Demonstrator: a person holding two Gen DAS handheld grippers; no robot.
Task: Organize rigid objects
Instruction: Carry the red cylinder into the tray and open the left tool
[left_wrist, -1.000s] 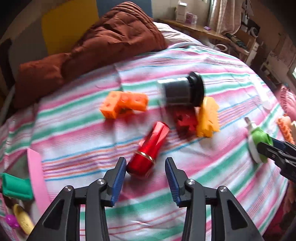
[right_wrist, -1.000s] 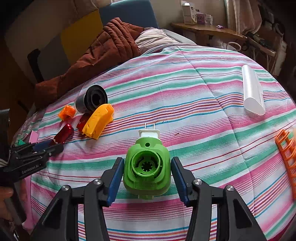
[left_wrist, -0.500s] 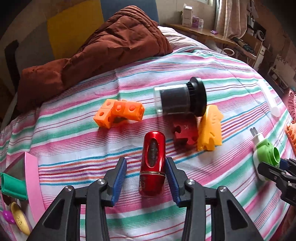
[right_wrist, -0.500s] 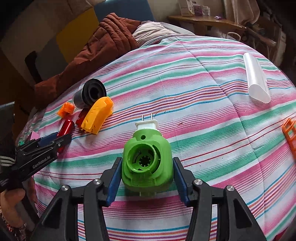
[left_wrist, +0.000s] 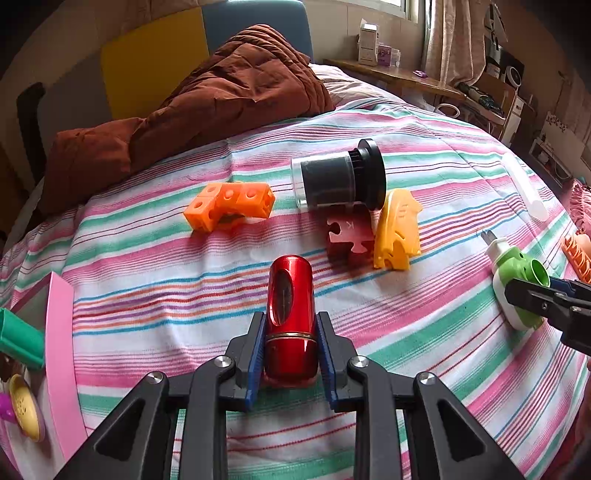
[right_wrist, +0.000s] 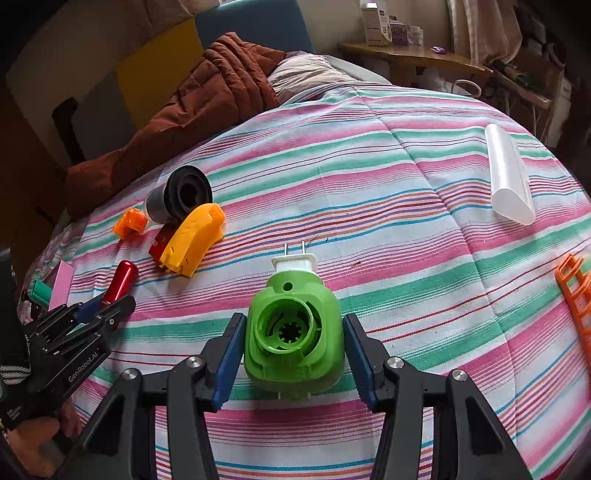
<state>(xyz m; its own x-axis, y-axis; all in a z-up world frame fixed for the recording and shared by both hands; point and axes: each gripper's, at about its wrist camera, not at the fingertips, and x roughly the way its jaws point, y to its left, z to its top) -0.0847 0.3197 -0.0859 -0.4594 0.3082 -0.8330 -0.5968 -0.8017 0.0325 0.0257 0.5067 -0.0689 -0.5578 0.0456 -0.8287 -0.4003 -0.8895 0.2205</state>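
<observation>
Left wrist view: your left gripper (left_wrist: 290, 350) clamps the red cylinder (left_wrist: 290, 317) lengthwise, while your right gripper (right_wrist: 293, 354) straddles the green plug (right_wrist: 293, 336), jaws apart.

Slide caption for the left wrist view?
Left gripper shut on red cylinder on striped bed.

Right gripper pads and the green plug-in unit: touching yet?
Apart. The right wrist view shows striped bedspread in a gap between each blue pad of the right gripper and the green plug-in unit.

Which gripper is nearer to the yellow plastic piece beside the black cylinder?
Left. The left gripper, shut on the red cylinder, sits just short of the yellow plastic piece; the right gripper straddles the green plug-in device farther off.
</observation>
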